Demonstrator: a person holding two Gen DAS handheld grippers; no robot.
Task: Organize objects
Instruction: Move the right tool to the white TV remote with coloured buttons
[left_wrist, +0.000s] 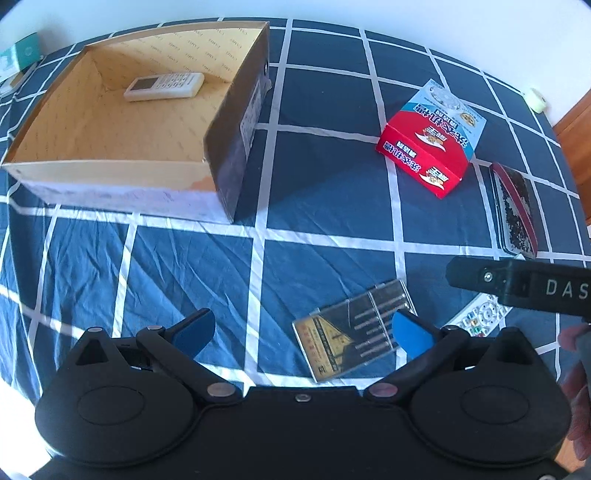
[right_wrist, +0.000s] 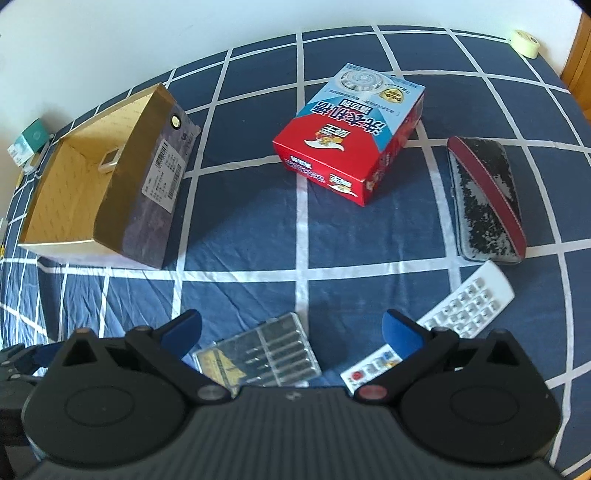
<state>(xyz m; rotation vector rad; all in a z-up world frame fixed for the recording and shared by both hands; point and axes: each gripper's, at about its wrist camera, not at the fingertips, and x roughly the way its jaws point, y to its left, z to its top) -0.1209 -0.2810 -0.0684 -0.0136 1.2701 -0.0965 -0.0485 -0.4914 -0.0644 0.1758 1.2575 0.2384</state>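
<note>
Currently both tongs are spread wide with nothing gripped: left tongs (left_wrist: 303, 332) and right tongs (right_wrist: 291, 332) are held low over the bed (right_wrist: 243, 221), near its front edge. One white remote (left_wrist: 164, 86) is already lying in the open cardboard box (left_wrist: 110, 173) toward the bed's far left corner; the clear plastic case (right_wrist: 258, 356) is judged the next pick and should be squeezed across its short sides, kept flat. It lies on the bed between the right tongs' fingers and just inside the left tongs' right finger, with a second remote (right_wrist: 469, 302) beside it, the red carton (right_wrist: 351, 136) farther back.
</note>
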